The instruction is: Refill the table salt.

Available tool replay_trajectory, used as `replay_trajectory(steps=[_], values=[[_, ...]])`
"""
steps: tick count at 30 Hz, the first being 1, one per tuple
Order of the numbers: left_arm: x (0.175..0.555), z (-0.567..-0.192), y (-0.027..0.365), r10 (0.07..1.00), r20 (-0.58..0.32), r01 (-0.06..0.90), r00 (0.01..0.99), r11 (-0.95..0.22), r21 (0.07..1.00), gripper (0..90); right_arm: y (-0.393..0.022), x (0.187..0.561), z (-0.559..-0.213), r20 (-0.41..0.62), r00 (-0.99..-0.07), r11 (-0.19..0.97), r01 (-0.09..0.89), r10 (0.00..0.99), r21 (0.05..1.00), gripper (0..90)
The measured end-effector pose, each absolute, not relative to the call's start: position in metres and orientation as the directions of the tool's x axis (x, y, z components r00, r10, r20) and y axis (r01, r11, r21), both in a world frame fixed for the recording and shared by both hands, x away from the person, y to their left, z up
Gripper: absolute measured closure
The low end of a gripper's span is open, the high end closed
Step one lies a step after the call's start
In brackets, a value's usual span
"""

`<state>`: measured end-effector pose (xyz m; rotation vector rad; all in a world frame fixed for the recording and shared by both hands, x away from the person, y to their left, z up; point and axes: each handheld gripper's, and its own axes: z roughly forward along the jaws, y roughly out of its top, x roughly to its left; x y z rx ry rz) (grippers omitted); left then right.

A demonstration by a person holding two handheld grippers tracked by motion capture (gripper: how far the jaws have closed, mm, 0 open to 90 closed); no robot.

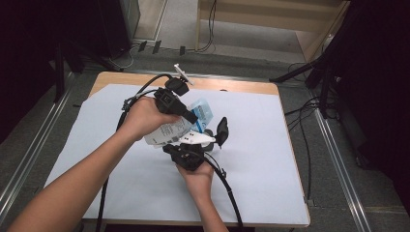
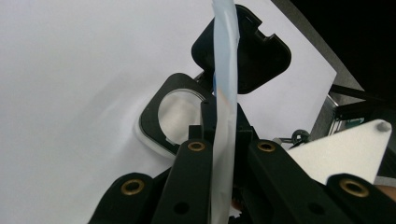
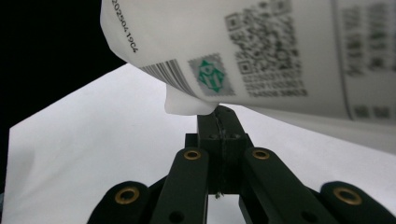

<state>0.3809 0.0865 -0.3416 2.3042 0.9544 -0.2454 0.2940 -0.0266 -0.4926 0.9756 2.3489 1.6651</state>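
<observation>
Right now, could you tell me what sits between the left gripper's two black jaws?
In the left gripper view, the left gripper is clamped on the thin edge of a white-and-blue plastic pouch.

The white pouch [image 3: 261,51] carries the only print that can be read. Near its left edge a slanted line of black digits runs "202504 19C4", the last characters uncertain. Below it sits a barcode, right of that a small green square emblem, then a QR code with rows of digits beneath, too blurred to make out. Further right, columns of small print are likewise illegible
</observation>
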Motion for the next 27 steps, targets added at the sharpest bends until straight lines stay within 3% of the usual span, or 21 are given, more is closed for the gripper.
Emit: replay_trajectory(steps=[14, 21, 27], values=[[0.372, -0.332, 0.108, 0.577, -0.384, 0.687, 0.721, -0.522, 0.505, 90.0, -0.035, 0.291, -0.491, 0.252, -0.781, 0.191, 0.425, 0.572, 0.885, 90.0], [0.371, -0.337, 0.100, 0.581, -0.406, 0.706, 0.705, -0.520, 0.481, 90.0, -0.033, 0.294, -0.493, 0.258, -0.754, 0.160, 0.432, 0.604, 0.888, 90.0], [0.373, -0.341, 0.088, 0.593, -0.393, 0.708, 0.703, -0.535, 0.460, 90.0, -0.027, 0.287, -0.491, 0.194, -0.782, 0.174, 0.359, 0.593, 0.917, 90.0]])
